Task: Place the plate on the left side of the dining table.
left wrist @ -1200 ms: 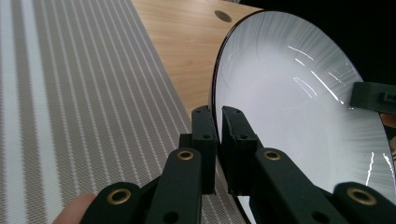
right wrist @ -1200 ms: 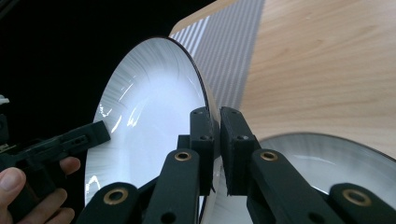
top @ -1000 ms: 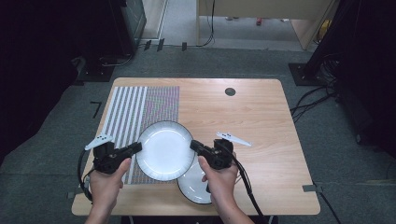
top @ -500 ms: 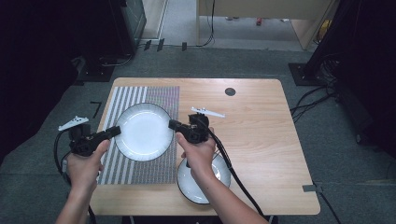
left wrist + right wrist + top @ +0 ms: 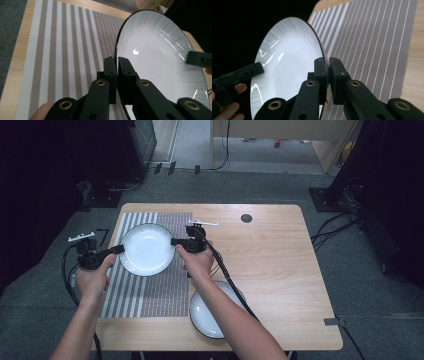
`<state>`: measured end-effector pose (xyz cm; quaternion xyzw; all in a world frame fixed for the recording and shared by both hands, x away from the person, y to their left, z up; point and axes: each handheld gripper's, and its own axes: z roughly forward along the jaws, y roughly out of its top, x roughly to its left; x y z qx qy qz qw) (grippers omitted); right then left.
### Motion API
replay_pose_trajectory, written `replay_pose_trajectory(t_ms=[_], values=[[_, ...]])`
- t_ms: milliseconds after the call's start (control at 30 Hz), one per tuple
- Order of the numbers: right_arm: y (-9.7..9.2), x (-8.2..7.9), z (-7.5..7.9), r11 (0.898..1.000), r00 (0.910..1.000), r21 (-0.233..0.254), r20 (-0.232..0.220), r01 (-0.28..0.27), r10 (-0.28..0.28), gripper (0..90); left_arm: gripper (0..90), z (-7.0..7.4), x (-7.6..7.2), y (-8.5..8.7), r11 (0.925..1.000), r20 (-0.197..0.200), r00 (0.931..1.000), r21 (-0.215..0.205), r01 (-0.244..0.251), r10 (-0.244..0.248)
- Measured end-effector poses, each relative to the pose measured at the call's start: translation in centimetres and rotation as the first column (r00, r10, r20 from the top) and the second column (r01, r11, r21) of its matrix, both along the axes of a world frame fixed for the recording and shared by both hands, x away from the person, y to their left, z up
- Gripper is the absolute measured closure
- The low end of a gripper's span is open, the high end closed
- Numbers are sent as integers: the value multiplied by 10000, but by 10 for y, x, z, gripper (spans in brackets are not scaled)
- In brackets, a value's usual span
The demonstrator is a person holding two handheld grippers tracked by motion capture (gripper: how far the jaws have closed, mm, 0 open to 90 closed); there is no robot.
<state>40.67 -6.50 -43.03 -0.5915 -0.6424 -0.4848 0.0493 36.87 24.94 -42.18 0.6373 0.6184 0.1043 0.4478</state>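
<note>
A white plate with a thin dark rim (image 5: 147,249) hangs over the striped placemat (image 5: 165,285), held from both sides. My left gripper (image 5: 120,249) is shut on its left rim, and my right gripper (image 5: 173,241) is shut on its right rim. In the left gripper view the plate (image 5: 160,57) stands between the jaws of my left gripper (image 5: 117,60), with the other gripper's tip at the far rim. The right gripper view shows the plate (image 5: 287,65) pinched by my right gripper (image 5: 328,61) the same way. A second white plate (image 5: 205,315) lies on the table near the front, partly under the right forearm.
The wooden table (image 5: 270,265) has bare room on its right half. A dark round hole (image 5: 246,218) sits near the back edge. A cable (image 5: 227,275) trails from the right gripper across the table. Dark floor surrounds the table.
Both grippers have carried the plate away from the front of the table, leftward and farther back, over the striped placemat. The second plate stayed where it was.
</note>
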Motion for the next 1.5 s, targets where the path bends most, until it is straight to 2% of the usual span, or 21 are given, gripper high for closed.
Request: replay_pose_trajectory(t_ms=[100,133,167,367,400,433,467,533,567,600,667,733,900,1100,1233,1500], values=[[5,11,-14,9998,9999,-215,-166,-2,-1,859,875,-9,12,1,10000,-256,9997,73,4,-2],[5,11,-14,9998,9999,-215,-166,-2,-1,859,875,-9,12,1,10000,-256,9997,73,4,-2],[7,17,-21,9992,9997,-384,-214,126,-134,860,874,-14,21,0,9997,-477,9989,246,46,-35],[14,28,-33,9967,9985,-746,-424,317,-349,860,879,-21,34,0,9990,-743,9972,447,-75,108],[19,31,-38,9939,9982,-1037,-438,369,-416,863,879,-24,36,1,9984,-841,9962,540,-179,224],[19,31,-38,9939,9982,-1037,-438,369,-416,863,879,-24,36,1,9984,-841,9962,540,-179,224],[23,33,-42,9927,9974,-1142,-569,378,-445,863,879,-28,39,3,9981,-1035,9942,584,-218,278],[25,35,-47,9917,9966,-1218,-651,417,-499,861,879,-30,40,4,9982,-1145,9930,562,-213,277],[26,36,-48,9912,9961,-1254,-715,421,-513,861,878,-35,42,4,9977,-1365,9903,654,-164,253],[26,36,-48,9912,9961,-1254,-715,421,-513,861,878,-35,42,4,9977,-1365,9903,654,-164,253],[28,37,-54,9891,9948,-1424,-887,372,-502,860,876,-42,46,4,9976,-1695,9854,684,-75,190],[29,37,-55,9878,9935,-1518,-1017,354,-512,860,875,-45,47,4,9976,-1811,9833,691,-54,179],[34,35,-54,9773,9954,-2069,-742,445,-610,861,869,-56,51,6,9987,-2116,9772,505,-86,192],[33,38,-59,9771,9951,-2093,-820,372,-554,868,870,-61,54,5,9989,-2174,9757,413,-202,287],[34,39,-63,9732,9949,-2265,-811,405,-603,867,869,-62,55,4,9981,-2220,9745,572,-217,339],[37,37,-65,9682,9950,-2455,-726,484,-682,859,865,-65,57,3,9981,-2260,9734,563,-249,370]])
